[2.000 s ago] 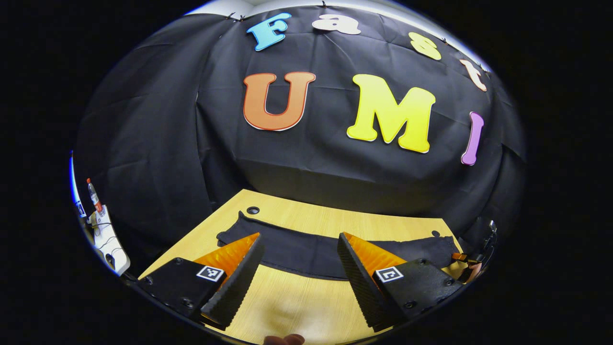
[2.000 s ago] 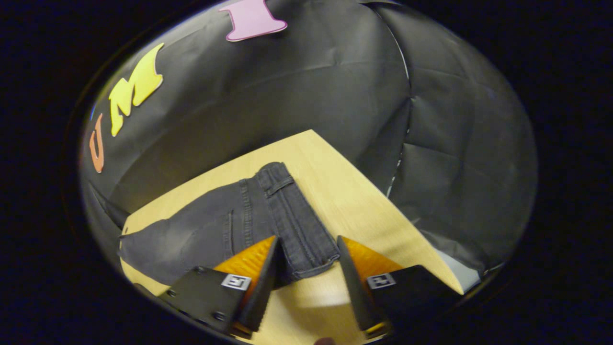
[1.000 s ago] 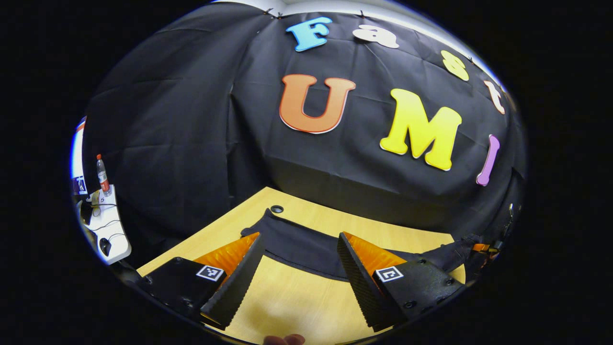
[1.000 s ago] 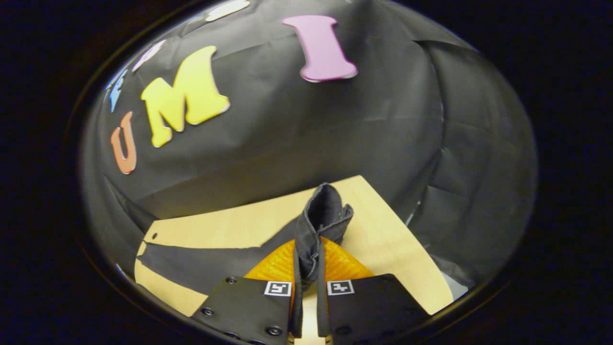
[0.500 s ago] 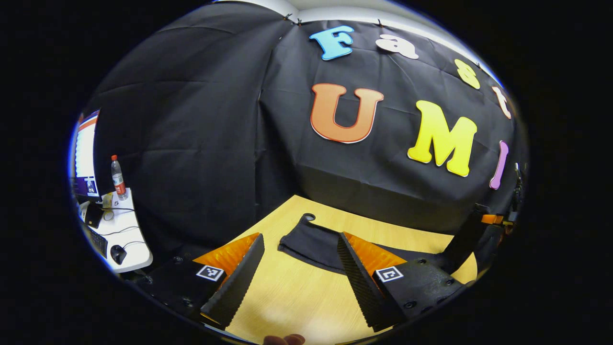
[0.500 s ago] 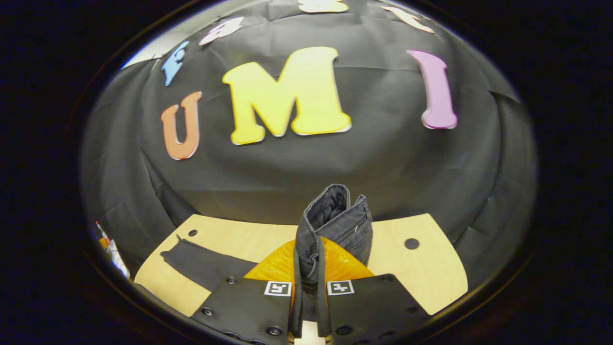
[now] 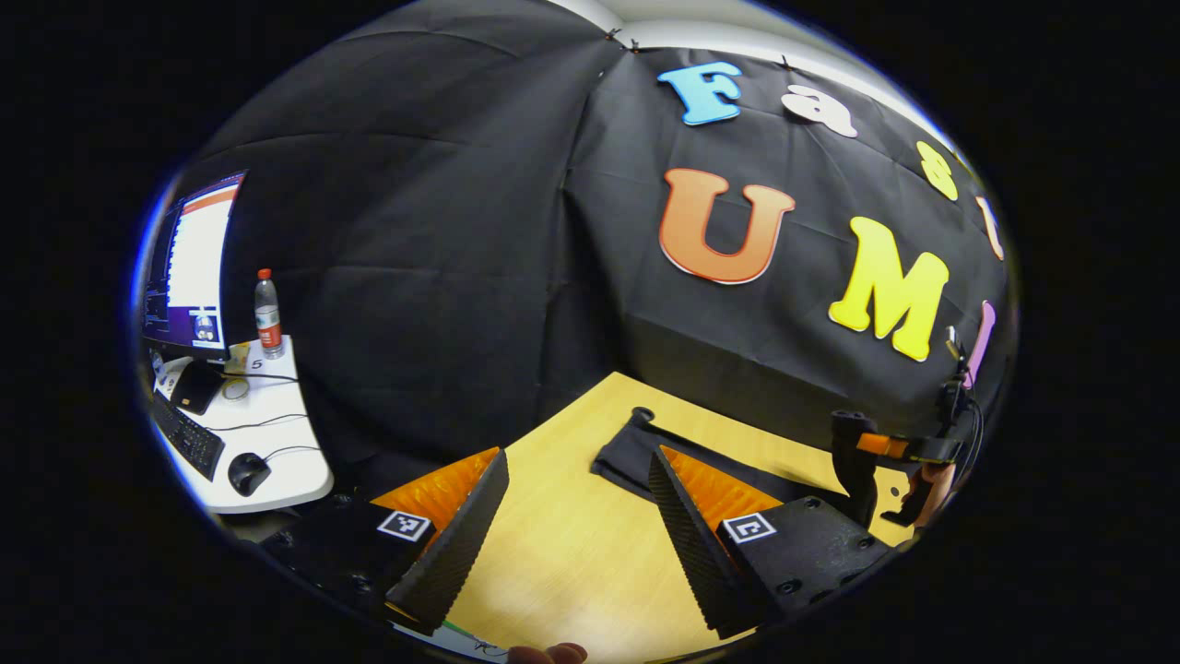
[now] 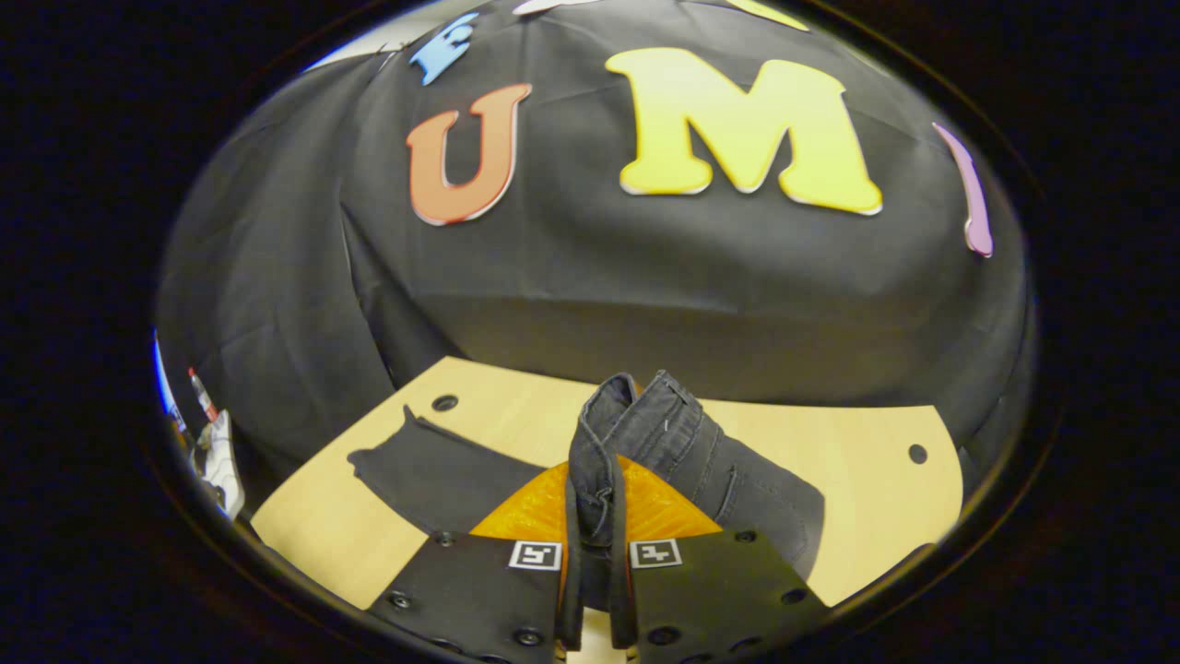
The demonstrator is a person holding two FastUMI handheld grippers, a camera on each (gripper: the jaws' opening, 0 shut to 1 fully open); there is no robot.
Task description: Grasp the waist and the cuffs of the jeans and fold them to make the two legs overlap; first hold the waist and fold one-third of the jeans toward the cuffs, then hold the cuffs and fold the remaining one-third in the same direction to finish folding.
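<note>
We count one pair of dark jeans (image 8: 737, 489) on the wooden counter (image 8: 857, 480). In the right gripper view the right gripper (image 8: 595, 516) has its fingers closed tight on a bunched fold of the waist (image 8: 636, 406), which stands up between them, lifted off the counter. From that raised fold the denim falls back to the counter on the gripper's right. One leg end (image 8: 415, 470) lies flat toward the counter's far-left corner, close to a round hole (image 8: 445, 403) in the board. We count two such holes in this view, the other (image 8: 914, 453) near the far-right corner.

In the left gripper view the left gripper (image 7: 576, 516) hangs above bare counter (image 7: 572, 544) with its fingers spread wide and nothing between them. Beyond its right finger (image 7: 687, 526) the cuffs (image 7: 627, 452) lie flat near the counter's far edge. At the right rim of that view we see the other gripper (image 7: 867, 461) with the hand (image 7: 931, 489) that holds it, a strip of dark denim hanging from it.

Off to the left stands a second, white counter (image 7: 286, 461) carrying one monitor (image 7: 194, 263), one bottle (image 7: 267, 314) with a red cap, one keyboard (image 7: 184, 438) and one mouse (image 7: 247, 472). We cannot tell what the bottle holds.
</note>
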